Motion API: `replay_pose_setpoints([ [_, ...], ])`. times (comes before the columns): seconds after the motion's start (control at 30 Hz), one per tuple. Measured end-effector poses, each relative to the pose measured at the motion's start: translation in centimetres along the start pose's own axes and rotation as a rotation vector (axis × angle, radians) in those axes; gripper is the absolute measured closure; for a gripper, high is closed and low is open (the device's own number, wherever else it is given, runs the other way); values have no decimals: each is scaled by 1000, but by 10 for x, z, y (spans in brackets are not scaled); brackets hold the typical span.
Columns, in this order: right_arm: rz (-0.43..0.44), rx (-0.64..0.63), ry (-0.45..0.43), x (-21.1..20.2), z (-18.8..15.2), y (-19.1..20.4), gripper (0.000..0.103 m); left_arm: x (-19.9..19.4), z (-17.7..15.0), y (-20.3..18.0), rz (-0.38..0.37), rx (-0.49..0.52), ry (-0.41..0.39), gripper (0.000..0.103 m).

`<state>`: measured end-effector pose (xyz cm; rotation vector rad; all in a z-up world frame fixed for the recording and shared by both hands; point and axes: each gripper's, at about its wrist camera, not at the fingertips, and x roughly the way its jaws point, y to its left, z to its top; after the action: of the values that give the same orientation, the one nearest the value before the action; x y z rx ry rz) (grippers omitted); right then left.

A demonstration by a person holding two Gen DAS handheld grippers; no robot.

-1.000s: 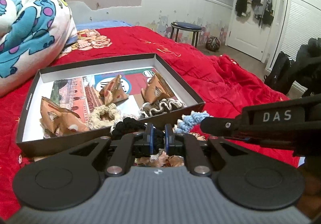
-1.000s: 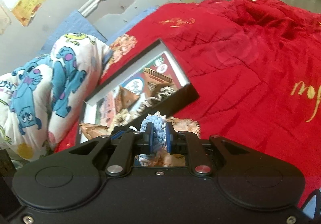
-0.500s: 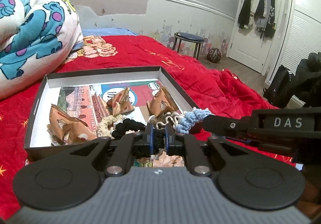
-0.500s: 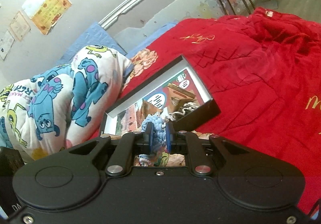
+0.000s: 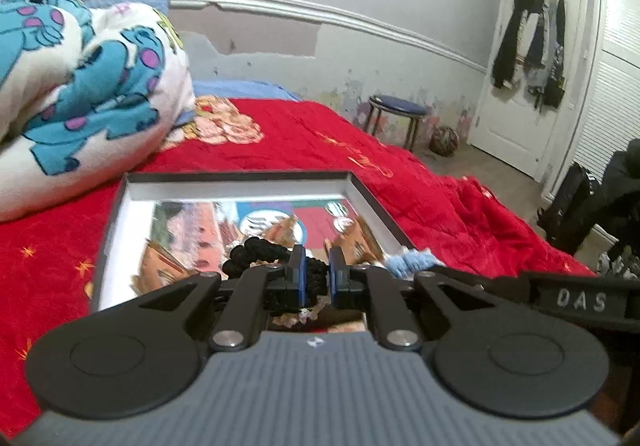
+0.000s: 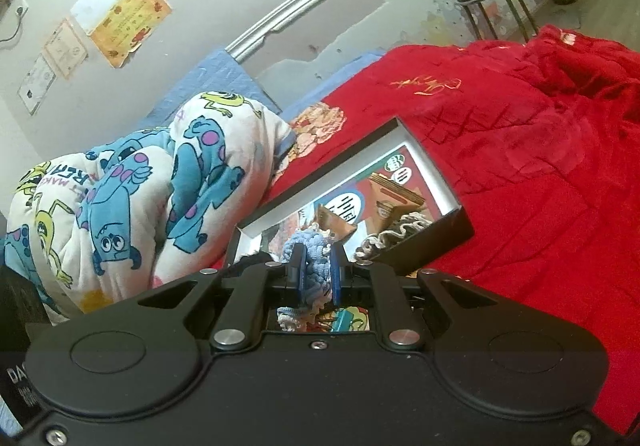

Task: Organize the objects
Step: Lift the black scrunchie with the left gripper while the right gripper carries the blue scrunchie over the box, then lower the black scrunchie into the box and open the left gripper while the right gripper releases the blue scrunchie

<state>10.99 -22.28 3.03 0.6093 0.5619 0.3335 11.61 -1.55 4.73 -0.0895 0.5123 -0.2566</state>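
Black ribbed loops fill my left gripper (image 5: 316, 276): its blue-padded fingers are clamped on a black scrunchie (image 5: 256, 254), which bulges out toward ten o'clock over the near edge of the open box (image 5: 240, 177). The box contents are smeared in my left view; I can only make out printed paper on the floor and tan folded shapes (image 5: 160, 258) whose nature I cannot tell. The near wall of the box is hidden behind my gripper body. At about three o'clock from the fingers a scrap of light blue scrunchie (image 5: 408, 260) shows, the rest cut off by the other gripper's black arm.

In my right view, the right gripper (image 6: 316, 272) is closed on that same light blue scrunchie, a knitted, fuzzy ring standing between the pads, with its lower part hanging behind the gripper frame. It sits over the near left part of the box. At two o'clock, a cream crocheted scrunchie (image 6: 396, 232) drapes on the box's near corner. The red blanket (image 6: 520, 166) spreads to the right; a cartoon-print quilt (image 6: 132, 198) is piled at nine o'clock.
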Motion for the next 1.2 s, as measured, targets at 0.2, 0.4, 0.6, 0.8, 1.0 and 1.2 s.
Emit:
replay_pose_setpoints([
  [0.2, 23, -18, 8, 5, -2, 4, 90, -5, 11, 17, 44, -26, -43, 89],
  [0.4, 31, -35, 28, 14, -6, 8, 90, -5, 19, 34, 100, -46, -74, 89],
  [0.6, 35, -45, 44, 21, -9, 10, 90, 3, 28, 52, 176, -54, -114, 89],
  [0.8, 47, -54, 52, 27, -9, 11, 90, 17, 29, 79, 196, -154, -76, 89],
  [1.0, 38, -60, 37, 34, -6, 11, 90, 18, 27, 82, 212, -156, -68, 89],
  [1.2, 46, -52, 25, 42, 3, 10, 90, 19, 26, 81, 215, -153, -65, 89],
])
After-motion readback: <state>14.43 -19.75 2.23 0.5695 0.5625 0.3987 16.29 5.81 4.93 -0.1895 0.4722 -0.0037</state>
